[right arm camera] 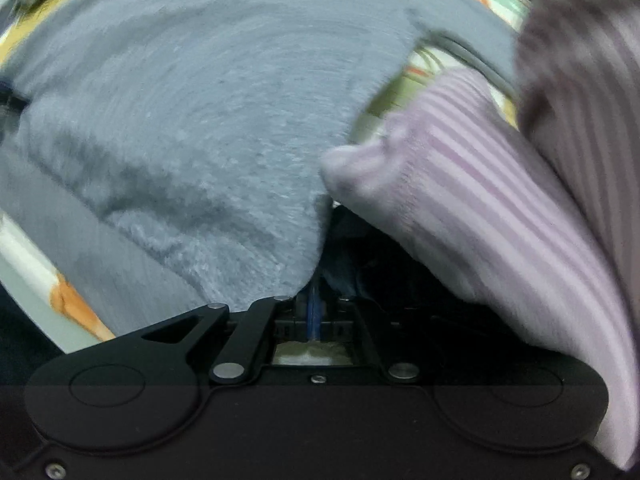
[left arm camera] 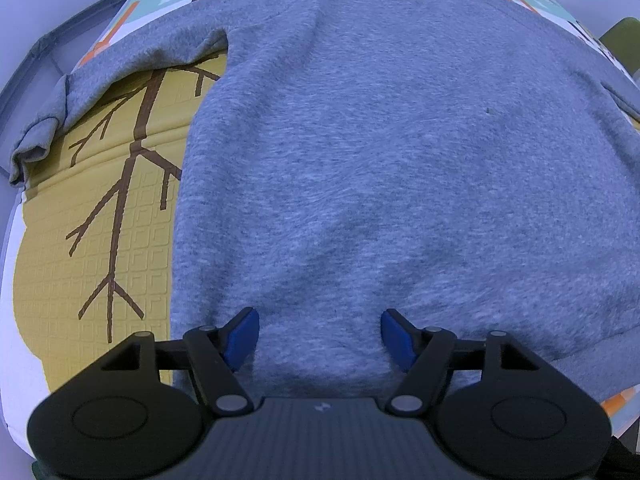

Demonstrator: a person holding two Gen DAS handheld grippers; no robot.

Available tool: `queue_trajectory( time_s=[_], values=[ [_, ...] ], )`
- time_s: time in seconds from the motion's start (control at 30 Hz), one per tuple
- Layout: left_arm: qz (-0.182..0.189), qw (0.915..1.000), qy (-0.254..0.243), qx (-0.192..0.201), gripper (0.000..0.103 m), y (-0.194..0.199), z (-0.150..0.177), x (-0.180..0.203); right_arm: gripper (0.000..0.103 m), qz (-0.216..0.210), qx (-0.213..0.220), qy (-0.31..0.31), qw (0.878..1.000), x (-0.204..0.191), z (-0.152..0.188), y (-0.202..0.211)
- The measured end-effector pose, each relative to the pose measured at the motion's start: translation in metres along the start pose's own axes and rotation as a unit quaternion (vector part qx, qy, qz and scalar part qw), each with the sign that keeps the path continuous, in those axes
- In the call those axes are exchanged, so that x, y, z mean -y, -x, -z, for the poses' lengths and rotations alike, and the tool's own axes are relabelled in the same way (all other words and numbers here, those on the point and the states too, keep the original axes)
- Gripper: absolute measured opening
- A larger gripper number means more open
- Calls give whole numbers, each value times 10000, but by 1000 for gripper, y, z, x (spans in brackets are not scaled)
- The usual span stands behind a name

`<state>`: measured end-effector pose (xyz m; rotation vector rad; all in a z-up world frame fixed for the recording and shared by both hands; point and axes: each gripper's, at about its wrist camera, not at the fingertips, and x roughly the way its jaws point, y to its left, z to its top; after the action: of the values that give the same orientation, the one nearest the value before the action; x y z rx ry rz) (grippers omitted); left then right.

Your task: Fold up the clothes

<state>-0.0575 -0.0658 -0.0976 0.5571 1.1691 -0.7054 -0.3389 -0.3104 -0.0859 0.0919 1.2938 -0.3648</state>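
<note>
From the left wrist I see the grey sweatshirt (left arm camera: 400,152) spread flat on a patterned mat (left arm camera: 100,208), its long axis running away from me, collar at the far end and hem nearest; one sleeve (left arm camera: 100,80) stretches left across the yellow panel. My left gripper (left arm camera: 320,336) hangs over the hem with its blue pads (left arm camera: 242,336) wide apart, holding nothing. The right wrist shows what the left cannot: my right gripper (right arm camera: 314,312) is closed, pinching an edge of the same grey sweatshirt (right arm camera: 192,128), with a pink striped garment (right arm camera: 500,220) draped just beside it. That view is motion-blurred, and I cannot tell which part of the sweatshirt is pinched.
</note>
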Motion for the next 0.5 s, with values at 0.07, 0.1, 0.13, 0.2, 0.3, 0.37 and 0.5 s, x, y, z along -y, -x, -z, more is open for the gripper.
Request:
queue_trajectory(
  time_s=[0.07, 0.1, 0.13, 0.2, 0.3, 0.37, 0.5],
  values=[
    [2, 10000, 2, 6, 72, 0, 0, 0, 0, 33, -36, 315, 9995, -3, -3, 0],
    [3, 10000, 3, 10, 72, 0, 0, 0, 0, 33, -53, 398, 9992, -3, -4, 0],
    [4, 10000, 4, 13, 72, 0, 1, -1, 0, 39, -66, 475, 9988, -3, -5, 1],
    [5, 10000, 6, 19, 73, 0, 1, -1, 0, 90, -67, 601, 9981, -4, -8, -2],
    [8, 10000, 9, 29, 74, 0, 1, -1, 0, 147, -72, 741, 9971, -3, -14, -7],
    [10, 10000, 11, 35, 75, 0, 1, -2, 0, 167, -74, 793, 9967, 0, -18, -9],
    [15, 10000, 16, 48, 75, 0, 2, -2, 0, 204, -54, 920, 9955, 3, -23, -14]
  ],
)
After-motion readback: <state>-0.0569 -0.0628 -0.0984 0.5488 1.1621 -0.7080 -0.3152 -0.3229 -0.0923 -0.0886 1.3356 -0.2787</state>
